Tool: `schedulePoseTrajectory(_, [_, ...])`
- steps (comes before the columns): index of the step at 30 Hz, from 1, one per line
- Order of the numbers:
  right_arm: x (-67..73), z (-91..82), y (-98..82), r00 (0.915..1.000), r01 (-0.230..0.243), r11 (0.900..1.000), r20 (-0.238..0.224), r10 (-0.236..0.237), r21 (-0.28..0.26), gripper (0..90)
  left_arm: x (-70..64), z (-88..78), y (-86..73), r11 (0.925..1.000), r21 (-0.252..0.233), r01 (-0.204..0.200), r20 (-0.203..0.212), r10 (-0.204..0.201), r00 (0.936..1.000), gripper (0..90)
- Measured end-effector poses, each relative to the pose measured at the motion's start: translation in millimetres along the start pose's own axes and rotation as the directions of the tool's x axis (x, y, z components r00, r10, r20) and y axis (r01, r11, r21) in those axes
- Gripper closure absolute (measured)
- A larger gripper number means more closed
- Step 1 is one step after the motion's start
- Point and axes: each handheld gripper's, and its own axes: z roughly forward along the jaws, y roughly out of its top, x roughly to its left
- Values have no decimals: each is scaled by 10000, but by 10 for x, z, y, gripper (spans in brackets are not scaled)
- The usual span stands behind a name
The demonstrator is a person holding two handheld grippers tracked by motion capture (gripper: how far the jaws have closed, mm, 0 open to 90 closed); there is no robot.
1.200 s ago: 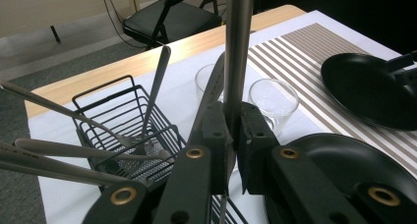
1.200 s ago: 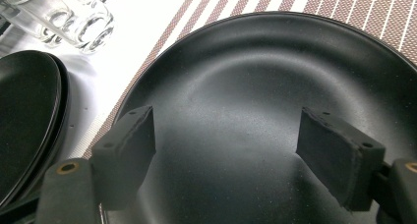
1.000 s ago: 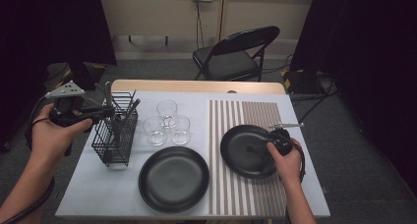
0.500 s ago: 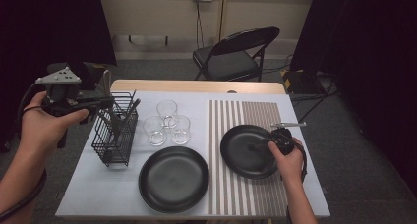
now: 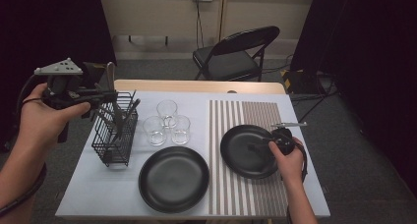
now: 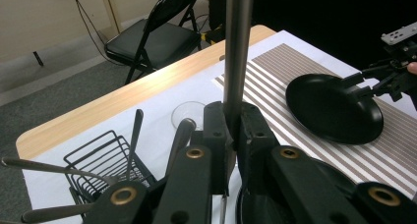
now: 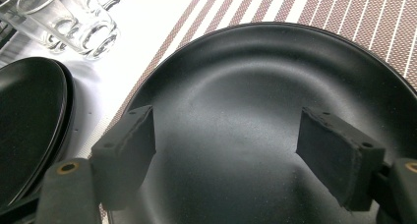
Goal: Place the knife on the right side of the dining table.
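The left claw (image 6: pixel 235 130) is closed tight on the metal handle of a piece of cutlery (image 6: pixel 237 52), which stands upright between its pads. In the high view the left claw (image 5: pixel 105 94) holds that piece of cutlery (image 5: pixel 110 72) in the air above the far left corner of the wire basket (image 5: pixel 116 135), near the left edge of the worktop (image 5: pixel 88 184). Which kind of cutlery it is cannot be told: its lower end is hidden behind the claw and the basket, and its top is cut off in the left gripper view. The right claw (image 7: pixel 226 155) stands wide open with nothing between its pads, hovering just over the black plate (image 7: pixel 255 86) that lies on the striped mat (image 5: pixel 246 116); whether it touches the plate is hard to make out. A second black plate (image 5: pixel 173 179) sits on the white part of the worktop, near the front. Three glasses (image 5: pixel 167 123) stand close together between the basket and the mat. More cutlery handles (image 6: pixel 135 135) stick up out of the basket, their ends lost among the wires.
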Motion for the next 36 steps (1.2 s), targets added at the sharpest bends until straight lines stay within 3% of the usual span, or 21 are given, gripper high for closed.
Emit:
schedulePoseTrajectory(14, [15,-3,9,9999,104,9999,18,-104,-24,216,-127,49,75,9998,-55,-205,320,206,9993,836])
schedulePoseTrajectory(36, [49,-3,13,9998,198,9998,-12,-198,44,217,-310,329,83,9995,-74,-316,949,322,9950,836])
